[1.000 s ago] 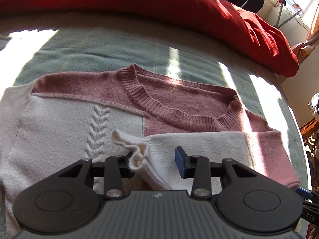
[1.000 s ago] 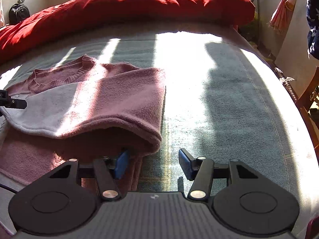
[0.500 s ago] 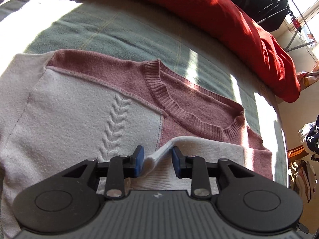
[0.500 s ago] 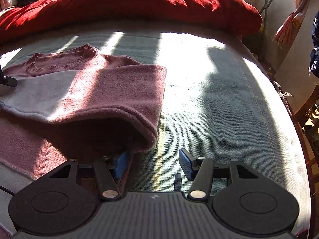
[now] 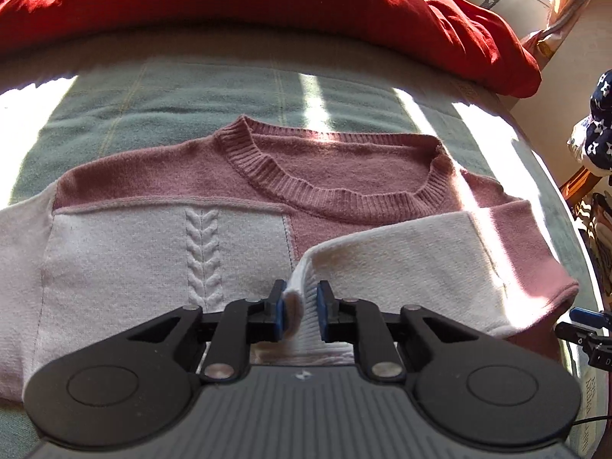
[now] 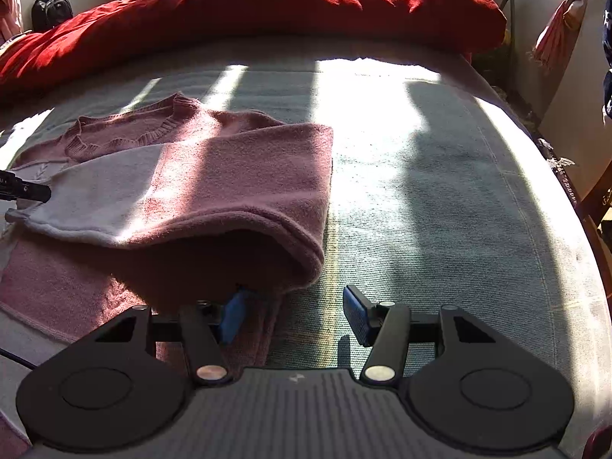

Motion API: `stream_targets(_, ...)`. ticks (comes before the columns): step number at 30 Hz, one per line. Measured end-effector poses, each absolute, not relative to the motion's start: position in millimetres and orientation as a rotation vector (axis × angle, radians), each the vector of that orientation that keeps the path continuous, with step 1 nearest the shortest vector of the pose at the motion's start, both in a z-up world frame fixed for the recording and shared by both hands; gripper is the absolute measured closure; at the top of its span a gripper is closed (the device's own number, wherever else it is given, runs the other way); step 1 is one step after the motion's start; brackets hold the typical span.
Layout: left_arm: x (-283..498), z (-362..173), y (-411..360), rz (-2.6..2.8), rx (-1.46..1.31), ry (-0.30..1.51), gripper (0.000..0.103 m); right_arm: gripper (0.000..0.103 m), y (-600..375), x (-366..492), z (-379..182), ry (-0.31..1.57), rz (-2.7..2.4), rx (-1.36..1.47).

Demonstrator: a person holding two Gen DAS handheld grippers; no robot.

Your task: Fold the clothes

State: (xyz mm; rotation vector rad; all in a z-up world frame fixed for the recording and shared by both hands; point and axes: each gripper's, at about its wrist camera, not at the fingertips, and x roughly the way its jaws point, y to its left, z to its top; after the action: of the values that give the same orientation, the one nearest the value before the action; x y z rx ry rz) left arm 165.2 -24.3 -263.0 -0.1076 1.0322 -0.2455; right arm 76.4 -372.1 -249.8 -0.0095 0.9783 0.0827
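Sweater (image 5: 237, 237) lies flat mid-bed (image 6: 440, 199), collar twd red duvet (image 5: 267, 4). Left hand-held gripper (image 5: 300, 311) pinches white cuff (image 5: 302, 290), sleeve folded across chest. Right hand-held gripper (image 6: 294, 315) wide, at sleeve fold.

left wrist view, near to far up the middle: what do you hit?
left gripper shut on the white sleeve cuff → sweater's ribbed collar → green bed cover → red duvet.
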Motion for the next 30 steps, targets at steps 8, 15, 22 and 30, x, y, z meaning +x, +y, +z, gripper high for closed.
stream_targets(8,186,-241,-20,-0.213,-0.08,0.966,0.1,0.043,-371,68,-232,0.944,0.093,-0.027)
stream_targets(15,188,-248,-20,-0.213,-0.048,1.003,0.093,0.084,-370,85,-212,0.848,0.155,-0.016)
stream_targets(22,187,-261,-15,-0.182,-0.028,1.044,0.088,0.087,-360,109,-255,0.971,0.214,-0.087)
stream_targets(30,171,-228,-11,-0.179,-0.012,0.996,0.084,0.086,-374,112,-229,0.91,0.193,-0.058)
